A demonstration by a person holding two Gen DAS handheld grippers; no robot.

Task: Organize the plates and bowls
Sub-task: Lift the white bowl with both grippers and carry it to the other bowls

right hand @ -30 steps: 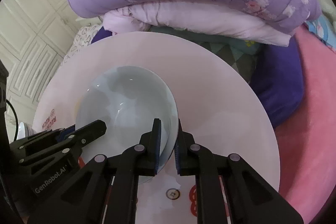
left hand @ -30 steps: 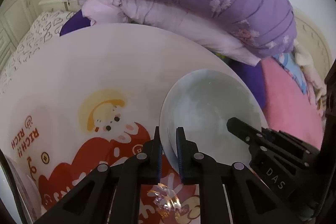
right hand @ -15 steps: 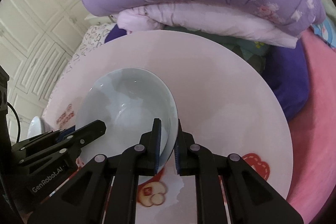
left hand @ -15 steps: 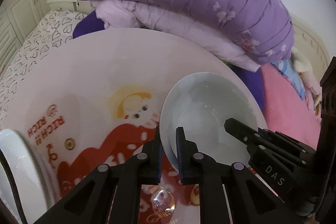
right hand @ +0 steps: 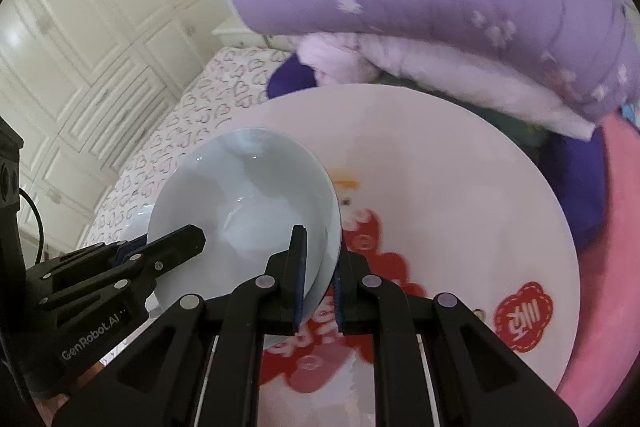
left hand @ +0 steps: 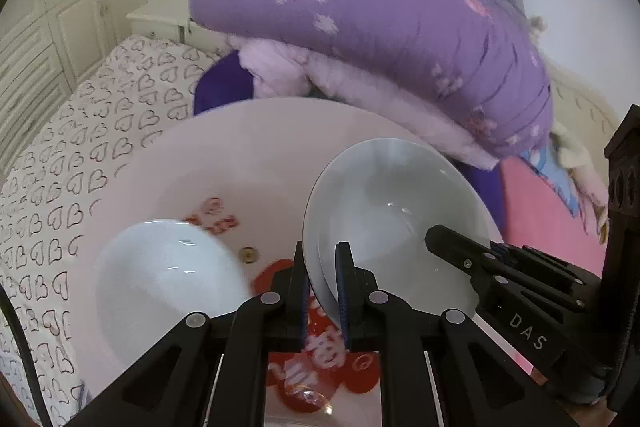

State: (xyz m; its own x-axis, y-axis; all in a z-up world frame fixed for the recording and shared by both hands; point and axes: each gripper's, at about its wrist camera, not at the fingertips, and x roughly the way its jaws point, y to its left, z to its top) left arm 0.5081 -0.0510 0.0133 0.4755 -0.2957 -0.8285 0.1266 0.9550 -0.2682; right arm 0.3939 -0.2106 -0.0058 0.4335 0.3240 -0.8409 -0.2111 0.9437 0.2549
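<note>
A pale grey-blue bowl (left hand: 384,211) hangs tilted above a round pinkish table (left hand: 260,147) with a red cartoon print. My left gripper (left hand: 322,269) is shut on the bowl's left rim. My right gripper (right hand: 318,269) is shut on the opposite rim of the same bowl (right hand: 244,203). Each wrist view shows the other gripper reaching in from the side: the right gripper (left hand: 444,239) and the left gripper (right hand: 188,237). A second white bowl (left hand: 168,279) sits on the table to the left, below the held one.
A folded purple quilt (left hand: 380,27) on paler bedding lies behind the table (right hand: 440,155). Heart-print bedding (left hand: 80,147) spreads to the left, a pink blanket (right hand: 612,227) to the right. White panelled cupboard doors (right hand: 80,27) stand at the far left.
Both grippers have risen and drawn back with the bowl between them. The table looks smaller and farther, and the second white bowl has come into the left wrist view.
</note>
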